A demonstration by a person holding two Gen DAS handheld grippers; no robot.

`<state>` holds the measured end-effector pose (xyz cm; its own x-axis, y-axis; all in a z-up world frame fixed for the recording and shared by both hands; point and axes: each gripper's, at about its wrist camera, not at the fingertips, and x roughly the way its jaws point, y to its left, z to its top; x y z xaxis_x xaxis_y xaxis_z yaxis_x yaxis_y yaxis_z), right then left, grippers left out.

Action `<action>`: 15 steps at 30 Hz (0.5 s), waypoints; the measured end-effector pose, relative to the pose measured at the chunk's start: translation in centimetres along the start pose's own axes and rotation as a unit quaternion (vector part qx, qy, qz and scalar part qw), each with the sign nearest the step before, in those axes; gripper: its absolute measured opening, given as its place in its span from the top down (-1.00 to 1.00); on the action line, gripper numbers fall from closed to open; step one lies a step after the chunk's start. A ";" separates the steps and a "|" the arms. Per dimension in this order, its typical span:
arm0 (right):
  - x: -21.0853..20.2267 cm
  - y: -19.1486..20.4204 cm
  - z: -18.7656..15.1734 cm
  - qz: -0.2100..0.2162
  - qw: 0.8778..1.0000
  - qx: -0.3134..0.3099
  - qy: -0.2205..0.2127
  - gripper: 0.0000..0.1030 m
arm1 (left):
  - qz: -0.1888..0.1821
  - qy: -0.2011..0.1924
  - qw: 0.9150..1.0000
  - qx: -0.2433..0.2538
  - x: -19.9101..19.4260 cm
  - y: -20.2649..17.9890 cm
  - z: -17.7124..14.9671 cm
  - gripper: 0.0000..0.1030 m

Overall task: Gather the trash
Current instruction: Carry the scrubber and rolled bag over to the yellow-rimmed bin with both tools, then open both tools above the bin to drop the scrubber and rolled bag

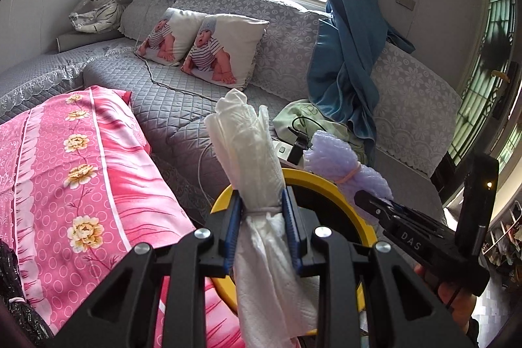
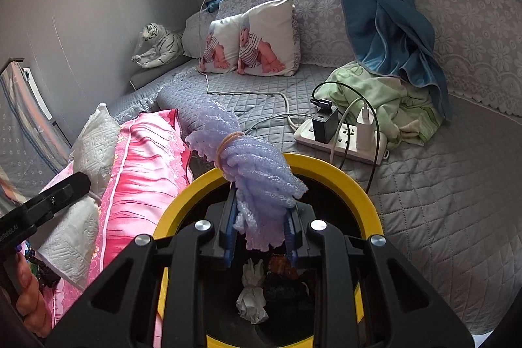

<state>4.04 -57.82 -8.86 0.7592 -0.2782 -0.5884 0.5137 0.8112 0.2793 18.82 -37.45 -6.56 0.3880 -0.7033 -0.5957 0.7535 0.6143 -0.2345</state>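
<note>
- The left gripper (image 1: 262,219) is clamped on a white paper-towel bundle (image 1: 251,152), its blue pads pressing the tied waist; the bundle stands upright just above the near edge of the bin.
- The right gripper (image 2: 261,230) pinches a purple foam-net bundle (image 2: 241,149), bound with a rubber band (image 2: 228,149), directly over the bin's mouth.
- The yellow-rimmed bin (image 2: 339,175) sits below both grippers; inside lie a tied white tissue wad (image 2: 251,292) and dark scraps.
- A pink floral pillow (image 1: 75,172) lies just left of the bin.
- Farther on, a white power strip (image 2: 339,139) with two chargers rests on the grey quilted sofa (image 2: 434,201), beside a crumpled green cloth (image 2: 391,100).
- Two baby-print cushions (image 2: 257,41) lean on the backrest, a plush white tiger (image 2: 160,44) sits in the corner, and blue curtains (image 2: 385,5) hang at the window.
</note>
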 end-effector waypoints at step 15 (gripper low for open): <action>2.1 -2.1 -0.8 -0.010 0.999 0.033 0.036 0.56 | 0.001 0.036 0.999 -0.002 3.6 -0.7 -0.7 0.52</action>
<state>4.26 -59.72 -11.32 0.7189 -0.2544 -0.6469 0.5553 0.7700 0.3142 19.31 -40.12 -9.08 0.3504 -0.6737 -0.6506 0.7503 0.6177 -0.2356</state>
